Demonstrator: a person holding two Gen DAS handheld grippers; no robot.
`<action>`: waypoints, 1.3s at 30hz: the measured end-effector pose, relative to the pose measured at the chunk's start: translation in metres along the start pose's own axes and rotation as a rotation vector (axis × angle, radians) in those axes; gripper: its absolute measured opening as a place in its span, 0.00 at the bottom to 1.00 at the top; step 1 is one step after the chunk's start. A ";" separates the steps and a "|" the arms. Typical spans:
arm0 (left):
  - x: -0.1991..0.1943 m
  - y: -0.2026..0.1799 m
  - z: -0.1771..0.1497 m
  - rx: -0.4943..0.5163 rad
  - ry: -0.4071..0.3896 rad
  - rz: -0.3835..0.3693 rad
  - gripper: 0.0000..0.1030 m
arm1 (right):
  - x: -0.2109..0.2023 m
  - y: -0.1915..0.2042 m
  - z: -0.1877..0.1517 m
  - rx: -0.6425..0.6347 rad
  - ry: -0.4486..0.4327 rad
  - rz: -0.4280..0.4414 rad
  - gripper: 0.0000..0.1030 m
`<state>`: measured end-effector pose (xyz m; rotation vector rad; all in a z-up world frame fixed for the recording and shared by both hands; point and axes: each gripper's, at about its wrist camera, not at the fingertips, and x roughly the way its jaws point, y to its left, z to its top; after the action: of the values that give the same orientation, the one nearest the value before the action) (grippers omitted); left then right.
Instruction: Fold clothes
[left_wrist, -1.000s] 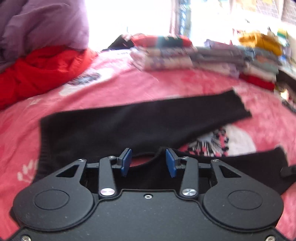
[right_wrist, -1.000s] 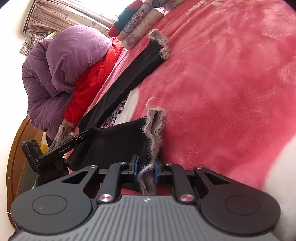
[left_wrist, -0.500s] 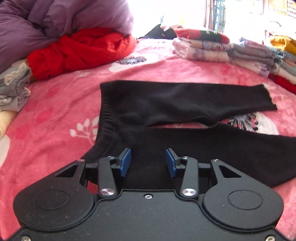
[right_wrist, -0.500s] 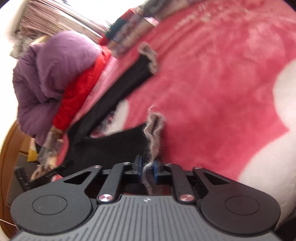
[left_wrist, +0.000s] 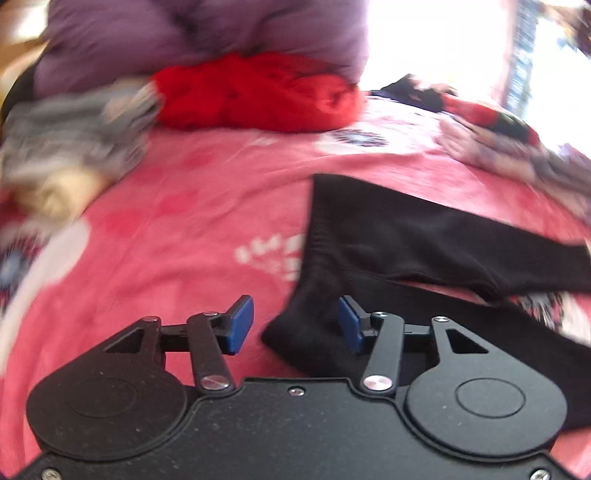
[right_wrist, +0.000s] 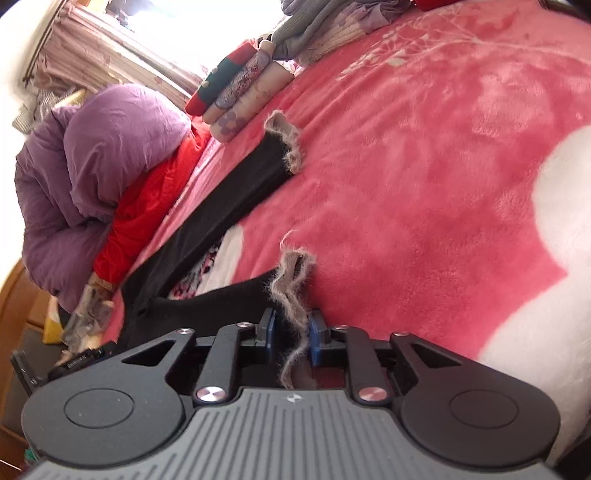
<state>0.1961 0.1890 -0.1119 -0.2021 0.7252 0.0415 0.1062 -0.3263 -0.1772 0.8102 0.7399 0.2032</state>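
I have the black leggings (left_wrist: 424, 236) spread flat on the pink floral blanket (left_wrist: 192, 229), and the whole next move turns on how they lie: the long axis runs from the waistband under my left gripper (left_wrist: 295, 325) out to the two frayed cuffs at my right gripper (right_wrist: 291, 336). So each hand sits at one end of the garment. In the left wrist view the near waistband corner (left_wrist: 295, 332) lies between the blue pads, closer to the right-hand pad; the jaws are opening and neither pad presses on the cloth yet. In the right wrist view the pads are closed on the near leg's fuzzy grey cuff (right_wrist: 291, 280), with the cloth pinched between them, though that grip reads as easing slightly. The far leg (right_wrist: 236, 199) lies beside it and apart, its own cuff (right_wrist: 286, 142) resting free on the blanket. I judge the left still has to seat on the waistband before either end can lift. No baskets or bins here — only folded stacks (right_wrist: 240, 96) at the blanket's far edge, and a purple quilt (right_wrist: 92, 162) over a red garment (right_wrist: 147, 206).
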 end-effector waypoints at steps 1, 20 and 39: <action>0.000 0.009 0.001 -0.057 0.017 -0.016 0.48 | 0.001 0.000 0.000 0.002 0.004 0.004 0.20; 0.010 0.081 -0.021 -0.660 0.096 -0.235 0.16 | -0.002 0.018 -0.024 0.149 0.114 0.152 0.07; -0.011 0.057 0.009 -0.425 -0.088 -0.157 0.33 | -0.004 0.018 -0.025 0.063 0.133 0.021 0.27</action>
<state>0.1875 0.2466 -0.1079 -0.6589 0.6046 0.0544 0.0889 -0.3007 -0.1737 0.8706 0.8666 0.2555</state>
